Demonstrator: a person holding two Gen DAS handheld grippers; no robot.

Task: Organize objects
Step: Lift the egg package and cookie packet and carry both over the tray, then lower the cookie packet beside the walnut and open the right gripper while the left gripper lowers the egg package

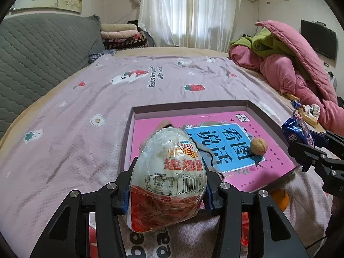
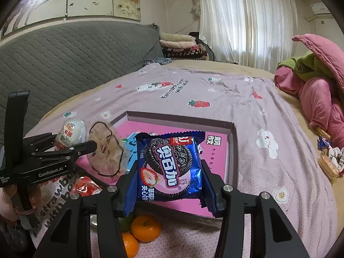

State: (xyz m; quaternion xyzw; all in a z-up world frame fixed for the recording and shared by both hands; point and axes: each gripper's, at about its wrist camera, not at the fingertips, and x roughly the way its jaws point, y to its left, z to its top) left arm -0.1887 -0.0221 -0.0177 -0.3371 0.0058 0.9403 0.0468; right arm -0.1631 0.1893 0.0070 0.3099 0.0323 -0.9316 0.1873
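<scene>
My left gripper [image 1: 168,185] is shut on a white and red wrapped toy egg [image 1: 169,176], held above the near left corner of a shallow box [image 1: 189,106] with a pink printed bottom. A walnut [image 1: 258,146] lies in the box. My right gripper [image 2: 169,176] is shut on a blue cookie packet [image 2: 171,165], held over the box's near edge [image 2: 233,150]. The left gripper with the egg [image 2: 72,132] shows at left in the right wrist view; the right gripper with the packet [image 1: 298,132] shows at right in the left wrist view. A crumpled translucent wrapper [image 2: 107,152] hangs beside the left gripper.
Two tangerines [image 2: 146,228] and a red packet [image 2: 87,186] lie on the bedspread in front of the box. Wrapped snacks [image 2: 329,161] lie at the right edge of the bed. A pink quilt [image 1: 301,68] is piled at far right. A grey headboard [image 2: 75,56] stands at left.
</scene>
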